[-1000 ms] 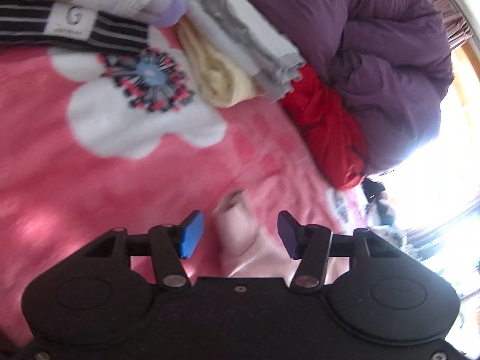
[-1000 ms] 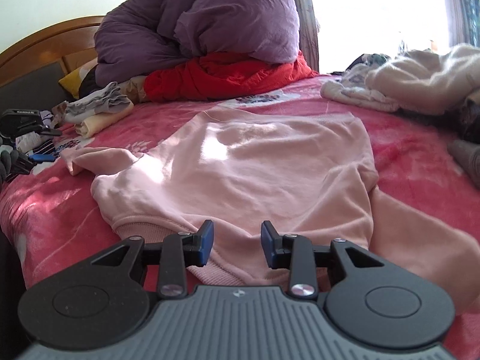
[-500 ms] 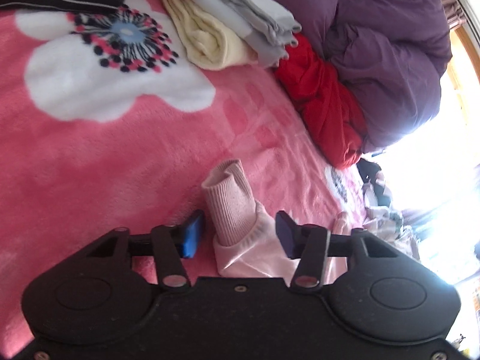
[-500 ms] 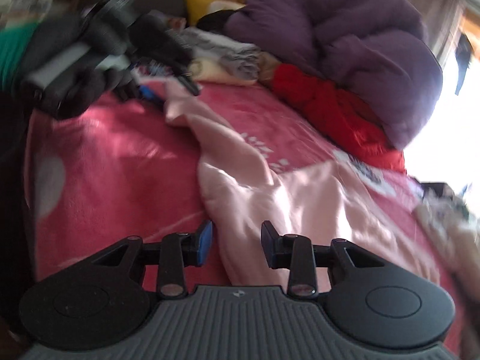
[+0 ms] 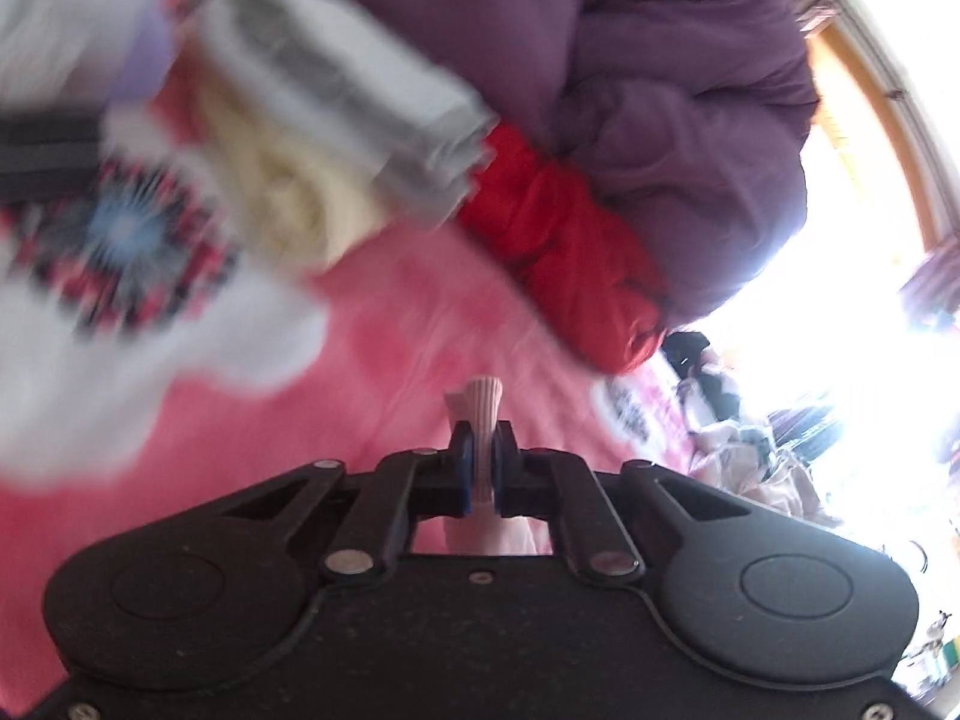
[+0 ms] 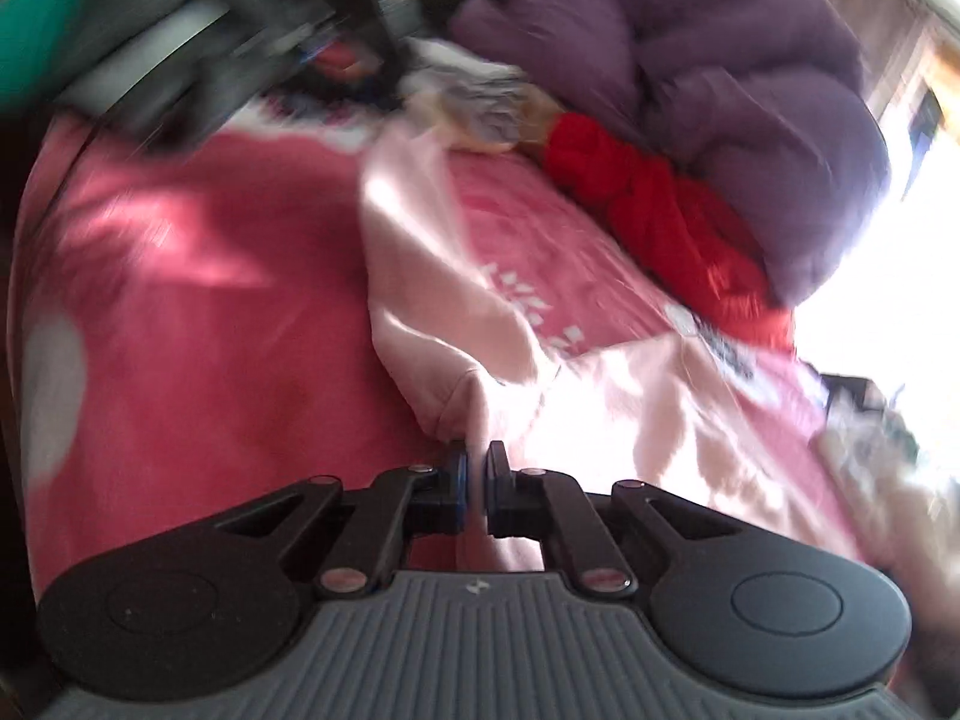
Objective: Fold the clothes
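Note:
A pale pink sweatshirt [image 6: 606, 396] lies spread on the pink bed blanket [image 6: 198, 324]. My left gripper [image 5: 482, 450] is shut on the ribbed cuff [image 5: 485, 399] of its sleeve, which sticks up between the blue pads. My right gripper [image 6: 475, 462] is shut on the sweatshirt's side edge near the sleeve's base. The sleeve [image 6: 420, 240] stretches away from the right gripper toward the blurred left gripper [image 6: 252, 42] at the top left of the right wrist view.
A stack of folded grey, white and cream clothes [image 5: 336, 138] sits at the back. A purple duvet [image 5: 648, 96] lies over a red garment [image 5: 576, 252]. More loose clothes [image 6: 888, 468] lie at the right by the bright window.
Both grippers have closed: the left on the sleeve cuff, the right on the sweatshirt's edge. Both views are blurred by motion, and the sleeve is now pulled out.

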`<control>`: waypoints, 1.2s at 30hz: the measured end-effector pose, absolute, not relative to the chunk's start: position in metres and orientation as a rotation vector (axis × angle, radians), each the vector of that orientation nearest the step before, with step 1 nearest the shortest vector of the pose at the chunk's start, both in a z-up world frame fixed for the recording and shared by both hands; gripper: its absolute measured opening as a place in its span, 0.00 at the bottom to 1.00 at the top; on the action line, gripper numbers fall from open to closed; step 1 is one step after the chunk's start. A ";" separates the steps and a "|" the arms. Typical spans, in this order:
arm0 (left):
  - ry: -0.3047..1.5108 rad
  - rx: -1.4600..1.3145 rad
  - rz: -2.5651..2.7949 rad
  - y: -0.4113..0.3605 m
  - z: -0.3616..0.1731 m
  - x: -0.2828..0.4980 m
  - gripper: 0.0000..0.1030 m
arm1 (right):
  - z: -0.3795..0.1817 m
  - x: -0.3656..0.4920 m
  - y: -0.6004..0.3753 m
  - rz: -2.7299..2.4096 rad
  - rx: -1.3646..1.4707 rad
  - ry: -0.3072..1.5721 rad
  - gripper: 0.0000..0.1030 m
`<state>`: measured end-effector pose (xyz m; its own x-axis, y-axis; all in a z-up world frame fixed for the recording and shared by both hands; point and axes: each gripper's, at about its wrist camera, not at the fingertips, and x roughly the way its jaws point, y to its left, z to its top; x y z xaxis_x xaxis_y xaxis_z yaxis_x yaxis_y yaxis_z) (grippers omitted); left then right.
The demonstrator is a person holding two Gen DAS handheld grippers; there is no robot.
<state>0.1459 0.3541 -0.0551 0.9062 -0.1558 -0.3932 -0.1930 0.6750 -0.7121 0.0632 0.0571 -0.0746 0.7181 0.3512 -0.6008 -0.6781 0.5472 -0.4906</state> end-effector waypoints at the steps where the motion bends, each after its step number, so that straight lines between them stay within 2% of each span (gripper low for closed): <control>1: 0.439 -0.836 0.016 0.358 -0.055 0.150 0.03 | -0.080 0.059 0.057 0.652 -0.816 0.470 0.08; 5: 0.454 -0.795 0.041 0.368 -0.060 0.167 0.03 | -0.088 0.051 0.058 0.670 -0.914 0.457 0.08; 10: 0.633 -0.740 0.160 0.376 -0.083 0.181 0.03 | -0.087 0.047 0.064 0.671 -0.957 0.457 0.13; 11: 0.633 -0.777 0.164 0.381 -0.081 0.177 0.11 | -0.082 0.046 0.065 0.672 -0.923 0.471 0.17; 12: 0.617 -0.800 0.172 0.385 -0.077 0.171 0.31 | -0.075 0.045 0.065 0.679 -0.874 0.485 0.21; 14: 0.571 -0.800 0.189 0.392 -0.068 0.158 0.52 | -0.060 0.040 0.063 0.705 -0.769 0.491 0.43; 21: 0.630 -0.737 0.081 0.380 -0.070 0.151 0.50 | -0.048 0.061 0.086 0.715 -0.566 0.496 0.48; 23: 0.649 -0.681 0.079 0.371 -0.071 0.160 0.50 | -0.057 0.080 0.094 0.756 -0.472 0.616 0.50; 25: 0.659 -0.653 0.088 0.367 -0.075 0.169 0.46 | -0.072 0.100 0.098 0.794 -0.391 0.747 0.54; 28: 0.673 -0.549 0.101 0.358 -0.076 0.178 0.32 | -0.070 0.094 0.097 0.797 -0.402 0.720 0.55; 30: 0.673 -0.418 0.146 0.349 -0.071 0.181 0.09 | -0.067 0.094 0.094 0.803 -0.400 0.728 0.55; 34: 0.606 -0.369 0.240 0.356 -0.058 0.176 0.07 | -0.055 0.085 0.096 0.800 -0.403 0.694 0.49; 36: 0.589 -0.406 0.182 0.364 -0.049 0.174 0.20 | -0.050 0.080 0.095 0.783 -0.380 0.640 0.48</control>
<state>0.1736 0.3636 -0.0494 0.8182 0.0520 -0.5726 -0.2804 0.9055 -0.3184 0.0800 0.0954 -0.0498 0.5362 0.5290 -0.6578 -0.7498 0.6564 -0.0833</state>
